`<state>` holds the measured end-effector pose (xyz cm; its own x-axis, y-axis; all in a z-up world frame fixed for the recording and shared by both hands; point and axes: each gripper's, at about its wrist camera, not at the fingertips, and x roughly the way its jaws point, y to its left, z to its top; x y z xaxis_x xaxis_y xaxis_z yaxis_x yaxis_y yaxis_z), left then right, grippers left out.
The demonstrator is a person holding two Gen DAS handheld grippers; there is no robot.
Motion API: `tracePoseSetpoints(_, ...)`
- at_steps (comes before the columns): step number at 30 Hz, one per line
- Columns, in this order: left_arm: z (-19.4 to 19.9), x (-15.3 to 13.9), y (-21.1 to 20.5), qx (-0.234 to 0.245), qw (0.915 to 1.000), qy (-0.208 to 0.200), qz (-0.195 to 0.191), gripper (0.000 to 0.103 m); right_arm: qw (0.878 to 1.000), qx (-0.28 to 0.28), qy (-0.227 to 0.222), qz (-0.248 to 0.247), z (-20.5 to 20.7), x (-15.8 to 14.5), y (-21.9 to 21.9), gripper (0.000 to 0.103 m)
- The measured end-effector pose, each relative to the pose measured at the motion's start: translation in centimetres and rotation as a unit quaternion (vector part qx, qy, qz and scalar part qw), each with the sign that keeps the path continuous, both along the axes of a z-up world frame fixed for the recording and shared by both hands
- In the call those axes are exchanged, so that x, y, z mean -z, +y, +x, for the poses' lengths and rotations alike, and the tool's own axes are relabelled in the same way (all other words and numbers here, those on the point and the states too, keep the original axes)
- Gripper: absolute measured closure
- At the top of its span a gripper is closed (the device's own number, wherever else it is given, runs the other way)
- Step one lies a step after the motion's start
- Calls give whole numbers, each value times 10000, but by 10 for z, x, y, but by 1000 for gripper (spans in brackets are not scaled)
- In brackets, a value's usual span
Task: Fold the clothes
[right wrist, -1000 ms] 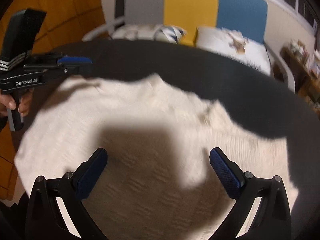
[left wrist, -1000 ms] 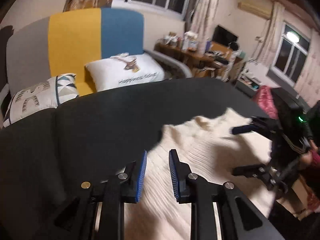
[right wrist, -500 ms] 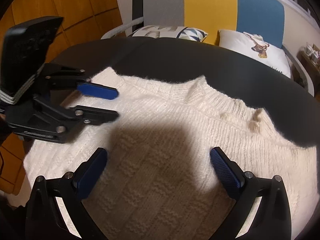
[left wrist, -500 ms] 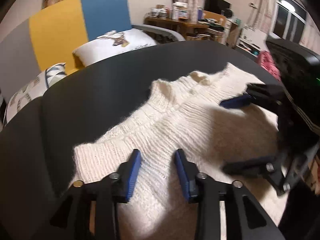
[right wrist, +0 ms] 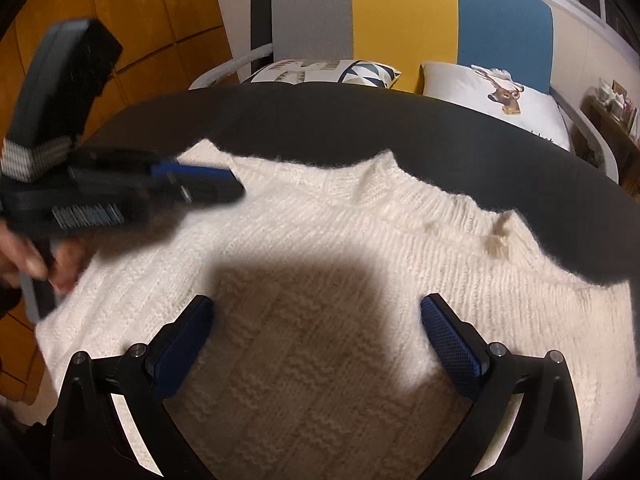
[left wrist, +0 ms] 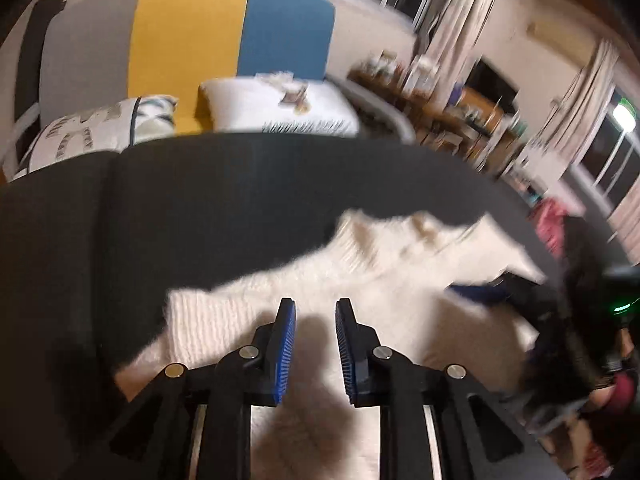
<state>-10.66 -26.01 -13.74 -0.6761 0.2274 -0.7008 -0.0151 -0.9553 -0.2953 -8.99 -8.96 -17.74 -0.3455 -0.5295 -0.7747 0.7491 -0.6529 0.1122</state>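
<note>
A fluffy white sweater [right wrist: 320, 280] lies spread out flat on a big dark table [right wrist: 320, 120]. Its neck hole points toward 12 o'clock in the right wrist view, and its body runs down to 6 o'clock. A small tag [right wrist: 498, 240] sits on the knit at about 2 o'clock from the middle.

The right gripper [right wrist: 316, 336] hangs over the middle of the sweater. Its two blue pads are spread far apart, and nothing is between them. Its dark shadow falls on the knit just under it.

The left gripper [left wrist: 315, 340] is over the sweater's left part. Its jaws have just been closing a little, with a narrow gap left and only air in it, so it pinches nothing. In the right wrist view it shows at 9 o'clock [right wrist: 200, 188], blurry, with a hand [right wrist: 36, 264] around its handle. In the left wrist view the right gripper's blue pad [left wrist: 476, 292] shows at 3 o'clock, also blurry.

Behind the table, at 12 o'clock, stands a sofa [right wrist: 404, 12] in grey, yellow and blue. Two pillows rest on it: a patterned pillow [right wrist: 328, 72] and a white pillow [right wrist: 496, 100] with a deer.
</note>
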Motion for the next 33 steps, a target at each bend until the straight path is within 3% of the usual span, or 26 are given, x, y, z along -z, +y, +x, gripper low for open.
tracePoseSetpoints(3,0,-7,21,501,9983,140,-243,83,10000,-26,-22,48,0,-8,1,0)
tracePoseSetpoints(6,-11,2,56,1002,9915,113,-825,82,9998,128,101,137,-8,-21,11,0)
tracePoseSetpoints(9,-31,24,61,770,9907,-219,-1101,76,9976,557,-25,406,-31,-12,28,0)
tracePoseSetpoints(11,-40,29,51,460,9948,-358,-837,77,9942,888,-257,544,-48,5,40,0)
tracePoseSetpoints(12,-41,30,47,344,9956,-373,-791,77,9946,936,-368,242,-53,10,47,0)
tracePoseSetpoints(17,-34,22,45,291,9967,-289,-695,77,9946,1016,-202,85,-51,10,49,0)
tracePoseSetpoints(21,2,-1,17,-63,9998,-36,176,77,9948,978,-290,-60,-54,5,54,0)
tracePoseSetpoints(24,44,-14,3,-167,9987,192,438,77,9940,1094,-47,55,-41,-14,54,0)
tracePoseSetpoints(26,67,-12,7,-21,9974,245,683,77,9948,1007,33,-175,-21,-30,53,0)
tracePoseSetpoints(28,72,0,20,11,9990,53,446,77,9967,691,-203,-368,-6,-34,47,0)
tracePoseSetpoints(30,72,14,28,-74,9997,-157,178,77,9985,436,-311,-150,8,-24,32,0)
tracePoseSetpoints(33,64,27,14,-549,9973,-258,426,76,9986,426,-171,248,12,-5,17,0)
